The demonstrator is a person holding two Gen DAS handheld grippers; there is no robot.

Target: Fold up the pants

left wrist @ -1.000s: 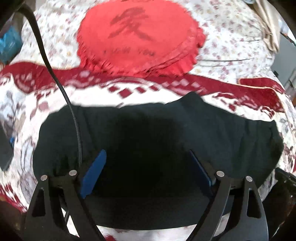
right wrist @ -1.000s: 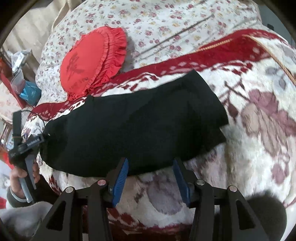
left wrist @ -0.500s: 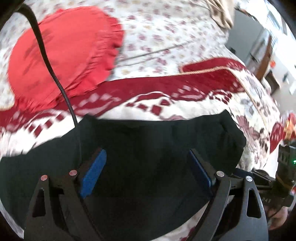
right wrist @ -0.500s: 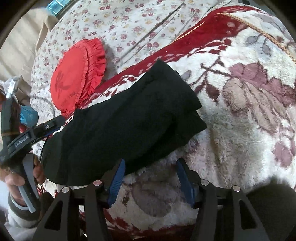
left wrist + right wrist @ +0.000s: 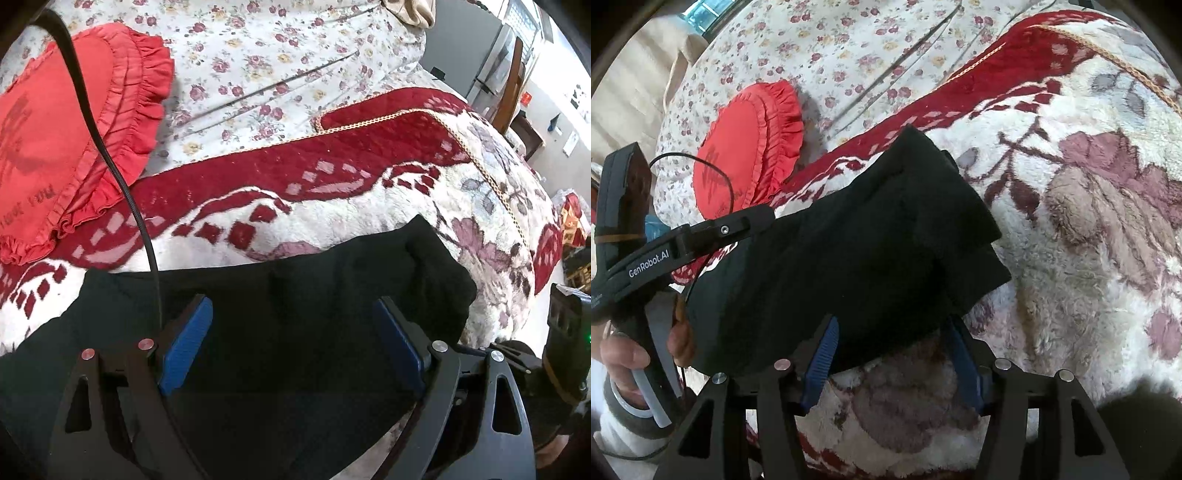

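Observation:
The black pants lie folded in a long band on the fluffy red and white blanket. My left gripper is open and hovers over the pants, blue pads apart with the cloth below them. In the right wrist view the pants run from lower left to upper right. My right gripper is open at their near edge, and the cloth hem lies between the blue pads. The left gripper's body shows at the pants' left end.
A red frilled cushion lies on the floral sheet behind the blanket; it also shows in the right wrist view. A black cable hangs in front of the left camera. Furniture stands past the bed's far right.
The left gripper has swung right along the pants, so the cushion slid to the left of its view. The right gripper has moved closer to the pants' near edge. Both stayed open.

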